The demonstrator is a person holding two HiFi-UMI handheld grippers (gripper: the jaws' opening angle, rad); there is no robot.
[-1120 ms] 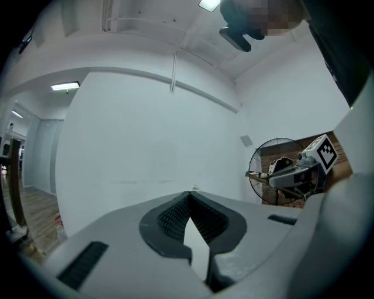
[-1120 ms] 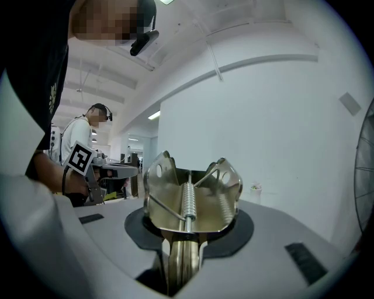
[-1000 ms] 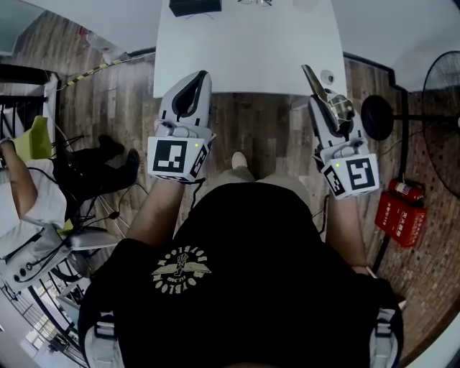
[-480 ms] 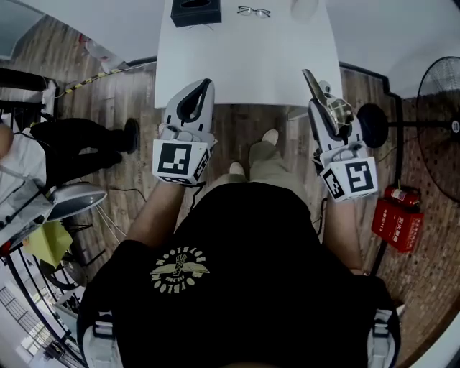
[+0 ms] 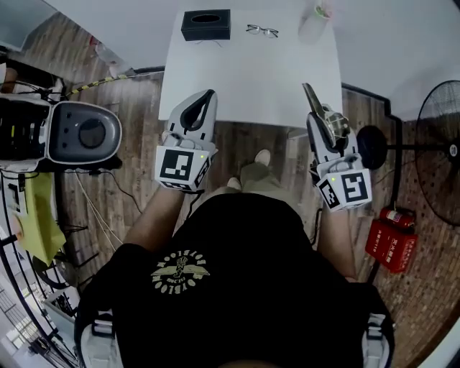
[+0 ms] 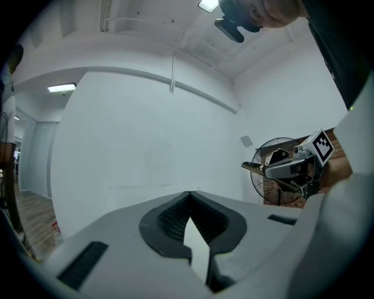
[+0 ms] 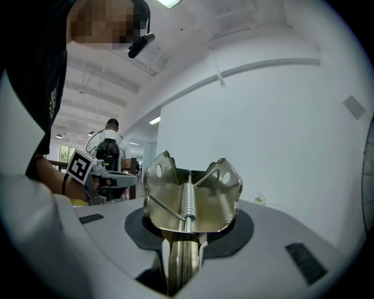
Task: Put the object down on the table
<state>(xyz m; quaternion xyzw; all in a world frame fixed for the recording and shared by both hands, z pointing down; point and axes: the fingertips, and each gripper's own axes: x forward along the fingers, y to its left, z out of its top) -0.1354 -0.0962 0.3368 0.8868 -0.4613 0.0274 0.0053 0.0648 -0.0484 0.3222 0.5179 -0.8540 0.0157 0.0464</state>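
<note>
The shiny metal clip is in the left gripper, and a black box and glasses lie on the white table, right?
No: the metal clip is in the right gripper, as the right gripper view shows. The black box and glasses do lie on the white table.

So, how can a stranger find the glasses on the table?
Look at the white table ahead of the person. At its far edge stand a black box and a pale cup; the glasses lie between them. They are the only thin wire thing, lying flat.
</note>
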